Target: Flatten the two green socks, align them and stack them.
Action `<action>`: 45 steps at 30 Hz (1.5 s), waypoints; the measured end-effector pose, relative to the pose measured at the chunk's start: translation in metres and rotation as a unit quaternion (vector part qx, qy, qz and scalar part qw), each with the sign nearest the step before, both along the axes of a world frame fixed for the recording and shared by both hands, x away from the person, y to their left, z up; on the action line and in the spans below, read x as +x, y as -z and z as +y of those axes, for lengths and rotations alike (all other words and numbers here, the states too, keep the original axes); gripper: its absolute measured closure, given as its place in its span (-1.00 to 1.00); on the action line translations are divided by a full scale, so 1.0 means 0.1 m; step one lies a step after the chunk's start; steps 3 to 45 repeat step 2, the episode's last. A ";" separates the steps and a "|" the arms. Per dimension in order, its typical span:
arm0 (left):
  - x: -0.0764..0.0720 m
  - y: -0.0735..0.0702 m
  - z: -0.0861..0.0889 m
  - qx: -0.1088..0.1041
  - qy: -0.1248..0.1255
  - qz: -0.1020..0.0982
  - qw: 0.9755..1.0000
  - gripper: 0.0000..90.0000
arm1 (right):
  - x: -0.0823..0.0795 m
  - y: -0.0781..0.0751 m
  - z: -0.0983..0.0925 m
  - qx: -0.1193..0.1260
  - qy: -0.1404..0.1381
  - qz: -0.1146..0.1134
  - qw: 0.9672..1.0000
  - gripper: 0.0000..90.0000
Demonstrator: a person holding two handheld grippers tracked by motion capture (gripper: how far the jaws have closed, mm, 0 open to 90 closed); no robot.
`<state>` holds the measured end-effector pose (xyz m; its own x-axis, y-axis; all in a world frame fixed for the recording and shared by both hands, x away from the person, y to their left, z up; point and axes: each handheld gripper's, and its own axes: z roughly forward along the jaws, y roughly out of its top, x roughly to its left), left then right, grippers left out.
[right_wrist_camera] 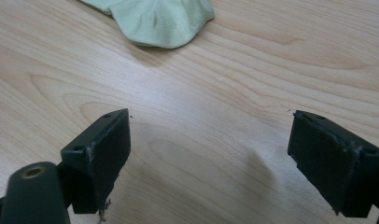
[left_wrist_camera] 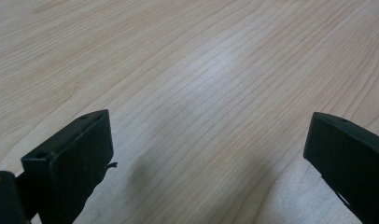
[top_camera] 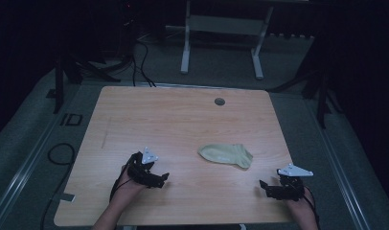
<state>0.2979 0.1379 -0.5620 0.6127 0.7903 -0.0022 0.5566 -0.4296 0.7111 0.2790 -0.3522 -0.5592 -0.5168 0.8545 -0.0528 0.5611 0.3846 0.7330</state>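
A pale yellow-green sock (top_camera: pixel 226 155) lies flat on the wooden table (top_camera: pixel 183 124), right of centre. My left gripper (top_camera: pixel 160 179) rests near the front left of the table, open, with only bare wood between its jaws (left_wrist_camera: pixel 206 154). My right gripper (top_camera: pixel 264 188) sits near the front right corner, also open and holding nothing. In the right gripper view the sock's edge (right_wrist_camera: pixel 159 18) lies a short way beyond the open right gripper (right_wrist_camera: pixel 208 144), not touching it.
A round grey cable hole (top_camera: pixel 219 101) sits near the table's far edge. Beyond the table stand a white desk frame (top_camera: pixel 221 38) and dark stands and cables on the carpet. The front table edge runs just below both hands.
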 end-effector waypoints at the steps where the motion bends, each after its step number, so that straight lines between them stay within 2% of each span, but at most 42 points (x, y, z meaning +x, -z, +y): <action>1: 0.00 0.00 0.01 0.001 0.000 -0.001 1.000 -0.97 | 0.00 0.00 -0.01 0.001 0.000 0.001 1.000 -0.71; 45: 0.00 0.00 0.01 -0.002 -0.001 -0.002 1.000 -0.97 | 0.00 0.00 -0.01 0.002 0.001 0.000 1.000 -0.71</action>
